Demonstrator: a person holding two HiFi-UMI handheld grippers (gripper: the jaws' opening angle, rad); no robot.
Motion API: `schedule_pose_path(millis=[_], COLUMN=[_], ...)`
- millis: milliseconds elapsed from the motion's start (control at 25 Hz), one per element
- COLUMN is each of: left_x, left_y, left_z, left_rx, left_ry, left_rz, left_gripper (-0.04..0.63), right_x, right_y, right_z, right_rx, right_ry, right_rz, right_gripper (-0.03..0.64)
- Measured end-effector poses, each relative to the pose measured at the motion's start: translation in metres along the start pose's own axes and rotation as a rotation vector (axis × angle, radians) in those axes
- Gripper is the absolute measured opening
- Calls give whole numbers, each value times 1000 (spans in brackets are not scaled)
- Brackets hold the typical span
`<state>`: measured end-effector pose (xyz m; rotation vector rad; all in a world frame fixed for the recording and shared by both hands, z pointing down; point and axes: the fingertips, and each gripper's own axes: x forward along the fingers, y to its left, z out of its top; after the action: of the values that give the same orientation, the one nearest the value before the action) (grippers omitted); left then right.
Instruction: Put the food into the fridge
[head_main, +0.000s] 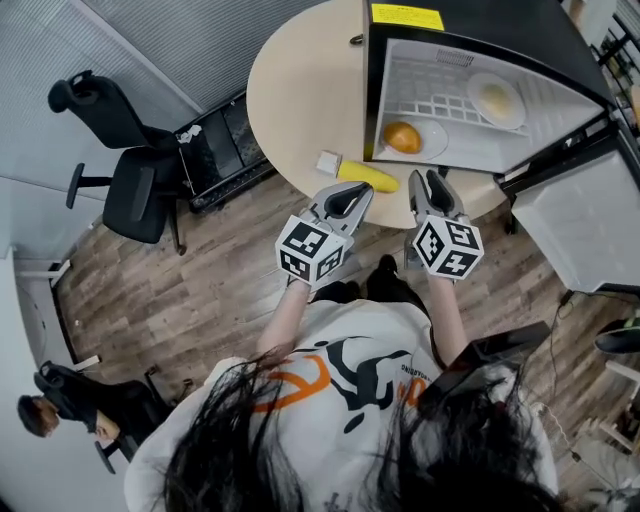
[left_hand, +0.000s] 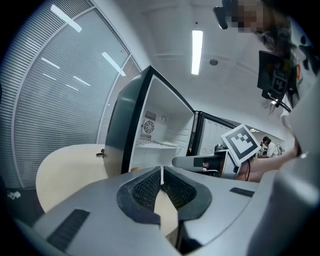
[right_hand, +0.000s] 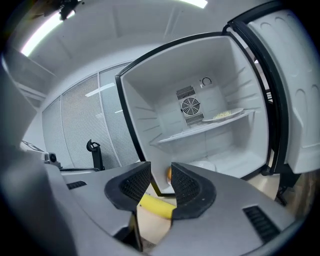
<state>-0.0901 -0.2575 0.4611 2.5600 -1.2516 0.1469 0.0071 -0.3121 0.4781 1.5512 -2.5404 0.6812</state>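
Observation:
A small fridge (head_main: 430, 70) stands open on the round beige table (head_main: 300, 80). Inside, an orange (head_main: 402, 137) sits on a white plate (head_main: 435, 140) low down, and a second plate of pale food (head_main: 494, 98) rests on the shelf. A long yellow piece of food (head_main: 368, 177) lies on the table just outside the fridge. My left gripper (head_main: 360, 192) hovers at the table's edge beside it, jaws shut and empty (left_hand: 161, 170). My right gripper (head_main: 430, 178) faces the fridge opening with a gap between its jaws and nothing in them (right_hand: 160, 172); the yellow food (right_hand: 156, 206) shows below them.
A small white block (head_main: 328, 162) lies next to the yellow food. The fridge door (head_main: 570, 215) swings out to the right. A black office chair (head_main: 130, 170) and a dark low cabinet (head_main: 215, 140) stand left of the table. A person (head_main: 40, 410) sits at the lower left.

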Motion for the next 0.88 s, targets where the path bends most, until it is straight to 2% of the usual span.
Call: schedule_pose_path(millis=[400,880], left_x=[-43,-53], left_y=[-26,-61], left_z=[-31,-44], left_rx=[-17,-38], left_ry=[31,31], left_rz=[-80,-95], left_gripper=[25,25], right_x=[-57,-102], right_y=[33,30], right_z=[-36,-60], right_rx=[59,70], right_ry=[-7,18], right_rz=[-48,-65], right_gripper=[117,100])
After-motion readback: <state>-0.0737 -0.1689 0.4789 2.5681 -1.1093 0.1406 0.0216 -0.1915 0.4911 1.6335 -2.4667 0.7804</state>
